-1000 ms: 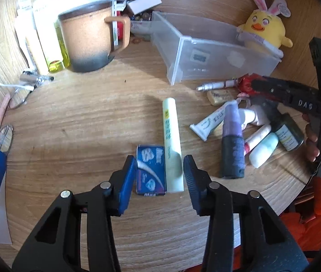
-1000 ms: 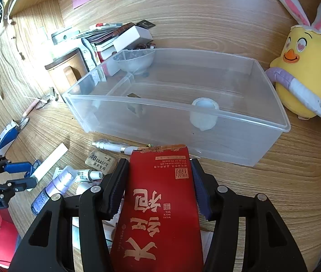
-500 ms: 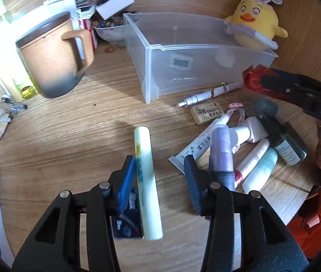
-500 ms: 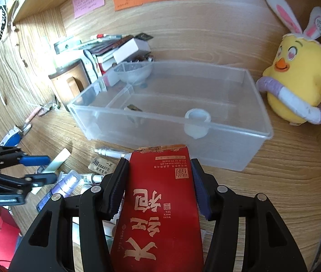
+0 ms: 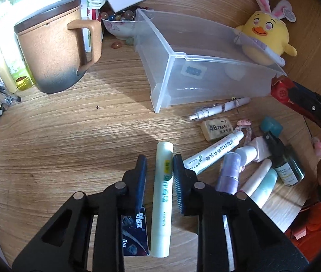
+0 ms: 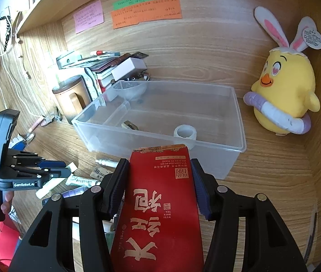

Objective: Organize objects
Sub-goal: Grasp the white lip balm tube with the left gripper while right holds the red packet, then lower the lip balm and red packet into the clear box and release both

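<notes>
- Two grippers were at work, both black with ribbed pads; one clear plastic bin sat on the wood-grain desk, rectangular, with a small white ring-shaped piece and a small dark item inside.
- One plush yellow chick with rabbit ears stood just beside the bin; one speckled tan mug with a dark lid stood well apart from it in the left wrist view.
- The left gripper straddled one long, smooth, pale green tube lying flat on the desk, its jaws closing; the right pad touched the tube and a thin gap showed at the other.
- One small dark blue packet lay flat beside the tube, partly under the left finger.
- A heap of small tubes and bottles, one tan eraser and one white pen lay near the bin's front wall.
- The right gripper pinched one glossy red tea packet, flat and rectangular, in front of the bin's near wall.
- Against the frame a second before, the left jaws stood much narrower and had come forward along the tube; the red packet sat higher against the bin.
</notes>
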### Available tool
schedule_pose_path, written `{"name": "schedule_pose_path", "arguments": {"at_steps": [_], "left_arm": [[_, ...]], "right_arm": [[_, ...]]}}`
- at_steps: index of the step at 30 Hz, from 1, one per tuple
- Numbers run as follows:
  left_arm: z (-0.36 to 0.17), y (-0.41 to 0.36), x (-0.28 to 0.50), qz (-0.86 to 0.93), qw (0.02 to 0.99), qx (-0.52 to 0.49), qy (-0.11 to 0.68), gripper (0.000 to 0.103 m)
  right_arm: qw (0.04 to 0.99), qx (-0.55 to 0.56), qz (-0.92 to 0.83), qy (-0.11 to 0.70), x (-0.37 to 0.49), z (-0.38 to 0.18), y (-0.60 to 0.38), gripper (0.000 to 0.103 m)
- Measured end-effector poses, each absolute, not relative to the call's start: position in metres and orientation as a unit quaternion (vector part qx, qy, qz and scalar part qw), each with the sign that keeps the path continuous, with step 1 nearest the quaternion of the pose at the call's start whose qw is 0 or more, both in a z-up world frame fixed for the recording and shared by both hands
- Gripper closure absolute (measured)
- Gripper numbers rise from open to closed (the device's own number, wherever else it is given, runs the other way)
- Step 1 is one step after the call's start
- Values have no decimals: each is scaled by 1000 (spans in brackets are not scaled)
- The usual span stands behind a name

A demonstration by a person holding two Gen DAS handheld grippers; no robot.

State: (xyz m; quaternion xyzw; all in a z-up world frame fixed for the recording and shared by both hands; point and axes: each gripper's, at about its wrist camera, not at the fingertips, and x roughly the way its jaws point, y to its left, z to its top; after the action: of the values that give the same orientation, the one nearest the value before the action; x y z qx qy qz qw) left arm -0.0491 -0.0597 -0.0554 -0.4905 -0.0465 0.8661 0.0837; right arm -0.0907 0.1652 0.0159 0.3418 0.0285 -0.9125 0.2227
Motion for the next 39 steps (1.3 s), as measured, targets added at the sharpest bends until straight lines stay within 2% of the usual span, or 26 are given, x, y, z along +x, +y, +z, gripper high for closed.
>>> {"name": "schedule_pose_path", "arguments": {"at_steps": [3,8,13,39], "left_arm": [[-56,-56,-51,867,78,-490,-34,88],[-56,-52,-56,873,66,-483,-14,89],[-48,-52,-53,880,64,-470,-25,89],[71,-32,-50,942,108,-313,-54,89]], "right_arm": [[224,341,-913,27,-90,16,166,53],[227,337,-913,22,-90,18,165,53],[228,329,-916,19,-88,24,164,53],[209,289,-934,19,-122,59,158,53]]}}
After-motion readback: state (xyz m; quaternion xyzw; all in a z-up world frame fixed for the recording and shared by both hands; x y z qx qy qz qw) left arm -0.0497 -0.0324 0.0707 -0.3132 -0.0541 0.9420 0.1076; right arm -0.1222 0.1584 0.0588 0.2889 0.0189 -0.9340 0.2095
